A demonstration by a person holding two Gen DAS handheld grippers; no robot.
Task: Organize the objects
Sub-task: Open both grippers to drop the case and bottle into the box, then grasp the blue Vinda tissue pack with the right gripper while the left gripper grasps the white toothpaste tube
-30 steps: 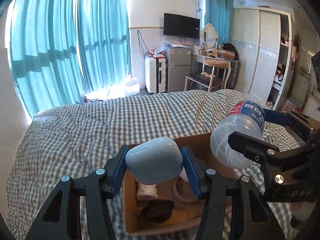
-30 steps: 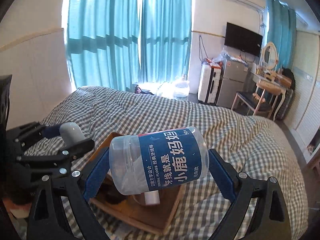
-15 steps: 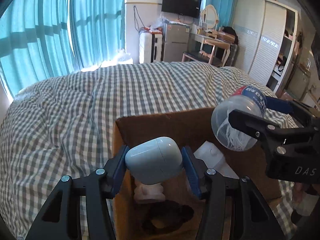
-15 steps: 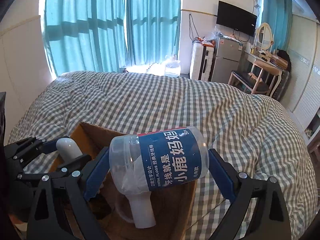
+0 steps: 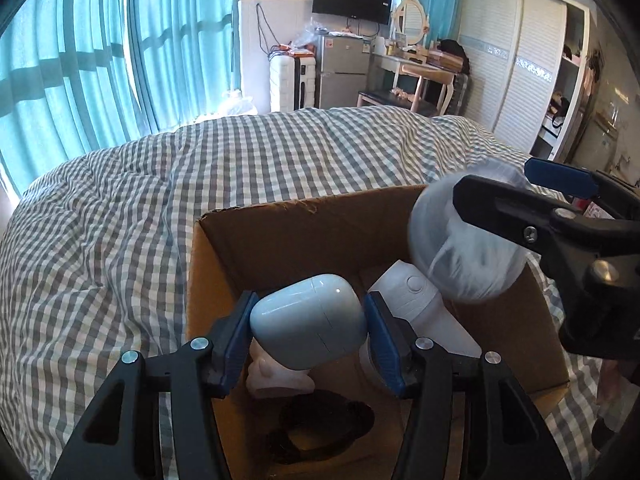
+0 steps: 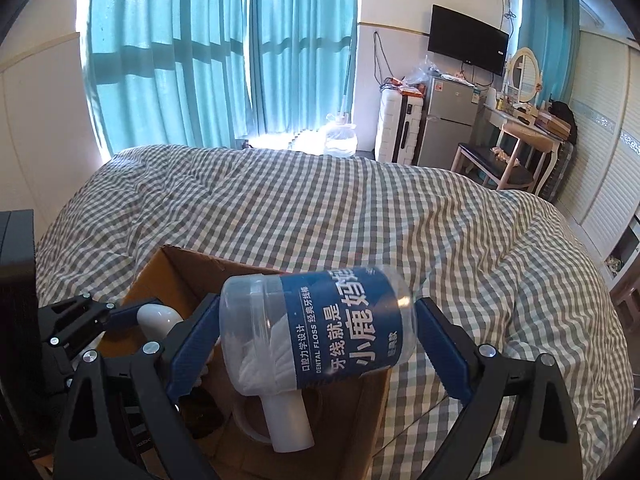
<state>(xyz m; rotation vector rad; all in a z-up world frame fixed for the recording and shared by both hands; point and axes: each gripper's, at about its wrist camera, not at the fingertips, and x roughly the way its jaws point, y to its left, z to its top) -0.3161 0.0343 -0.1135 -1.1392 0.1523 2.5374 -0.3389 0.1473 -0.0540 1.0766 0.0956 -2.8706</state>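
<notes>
Both grippers have sunk toward the cardboard box [image 5: 280,236] since the earlier frames. Left wrist view: the left gripper [image 5: 308,330] hangs over the box, jaws opening around one pale egg-shaped case [image 5: 308,326]; three items already lie inside. Right wrist view: the right gripper [image 6: 318,330] clamps one floss jar [image 6: 320,328] above the box, not yet dropped.

The left gripper [image 5: 308,330] sits at the bottom centre of its own view, pitched downward, its jaws opening with a pale case [image 5: 308,326] between the blue fingers [image 5: 236,336]. The right gripper [image 6: 318,330], bottom centre of its view and also pitched down, has a jar [image 6: 320,328] between its fingers [image 6: 192,340].
</notes>
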